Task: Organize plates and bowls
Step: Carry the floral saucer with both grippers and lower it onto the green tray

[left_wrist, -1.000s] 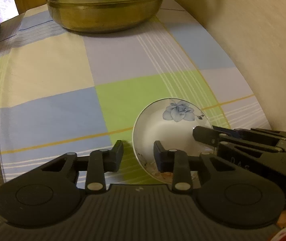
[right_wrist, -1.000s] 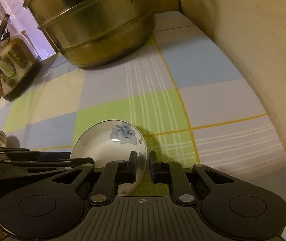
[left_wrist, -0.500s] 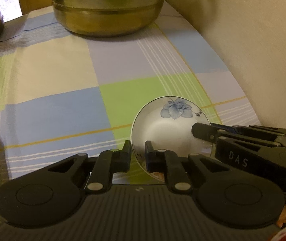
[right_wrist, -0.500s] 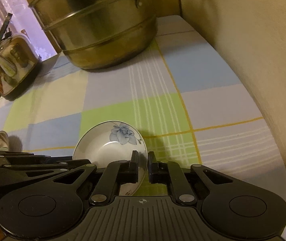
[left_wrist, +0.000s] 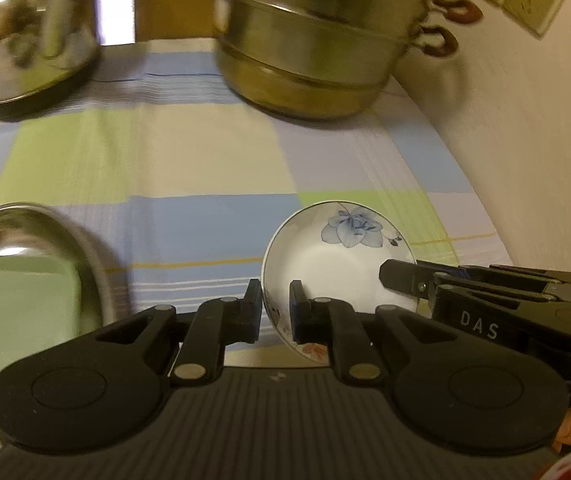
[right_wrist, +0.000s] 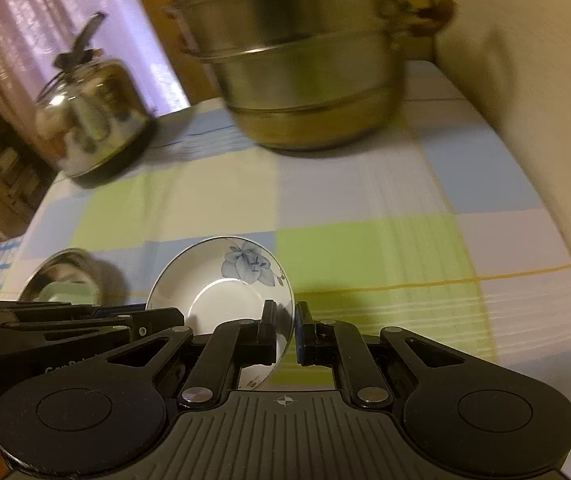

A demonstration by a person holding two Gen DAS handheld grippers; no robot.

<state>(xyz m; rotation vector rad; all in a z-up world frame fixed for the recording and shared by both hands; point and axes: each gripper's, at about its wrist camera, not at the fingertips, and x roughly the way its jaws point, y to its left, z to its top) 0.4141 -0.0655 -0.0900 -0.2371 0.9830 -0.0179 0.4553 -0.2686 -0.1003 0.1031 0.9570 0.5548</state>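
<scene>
Both my claws are pinching the flowered saucer by opposite edges, above the checked cloth.

My left claw [left_wrist: 275,308] is clamped on the saucer [left_wrist: 337,268] at its left rim, one finger [left_wrist: 252,310] outside and the other inside the bowl of it. My right claw [right_wrist: 285,332] grips the opposite rim, so the saucer [right_wrist: 213,292] hangs between the two, its blue flower on the far side. Below it lies the checked tablecloth [left_wrist: 165,160] covering the surface. A steel dish [left_wrist: 25,280] with something pale green in it sits to the left, near the saucer but apart from it. Farther back stand a large stacked steel pot [left_wrist: 317,40] and a shiny kettle [right_wrist: 89,120], both blurred.
</scene>
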